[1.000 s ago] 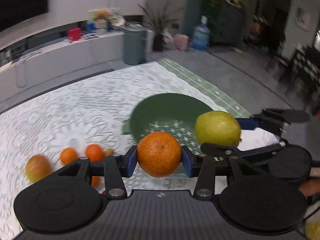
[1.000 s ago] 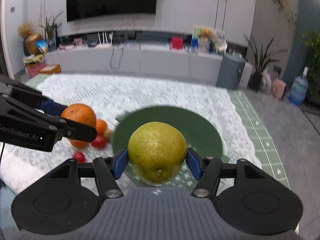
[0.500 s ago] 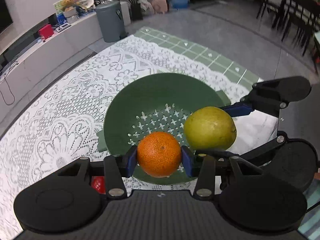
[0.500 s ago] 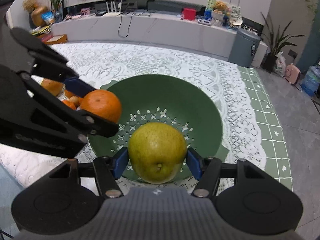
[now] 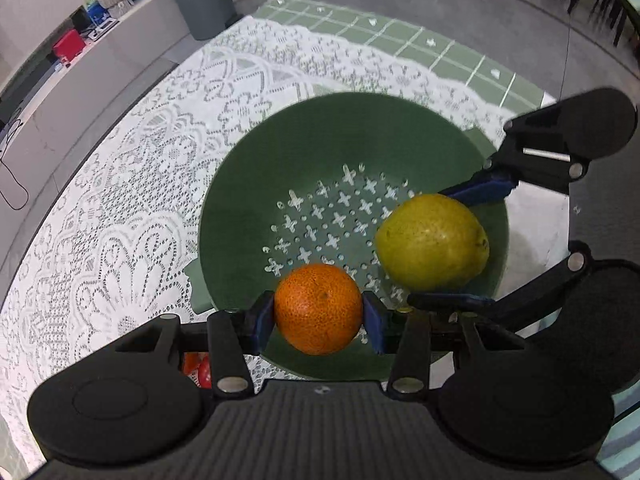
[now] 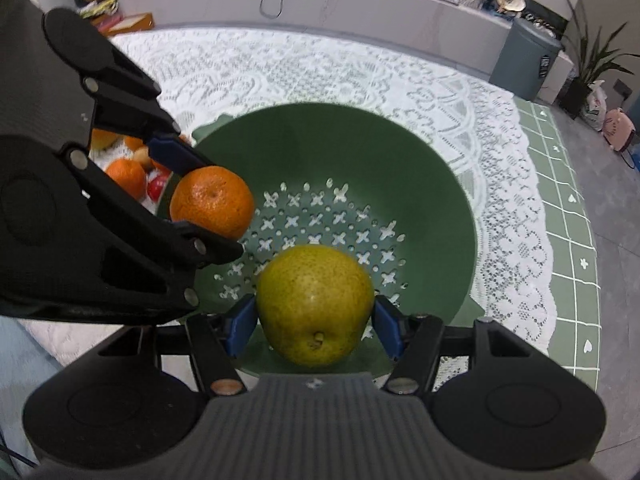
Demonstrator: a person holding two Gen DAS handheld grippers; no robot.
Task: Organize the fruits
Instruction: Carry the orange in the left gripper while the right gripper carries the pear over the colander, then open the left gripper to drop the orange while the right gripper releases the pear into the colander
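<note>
Two fruits over green bowl: left hand-held gripper pinches orange, right hand-held gripper pinches pear.

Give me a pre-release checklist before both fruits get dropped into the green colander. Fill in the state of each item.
1. Left tool clamped on the orange: ok, both blue pads press its sides.
2. Right tool clamped on the pear: ok, held from both sides.
3. Both fruits over the green colander: ok, each sits inside its rim in both views.
4. Colander floor free to receive them: ok, only the perforated bottom shows.
5. Tools clear of each other: cannot tell, the left tool's finger looks very close to the right tool's.
6. Height of fruits above the colander floor: cannot tell from these views.
</note>
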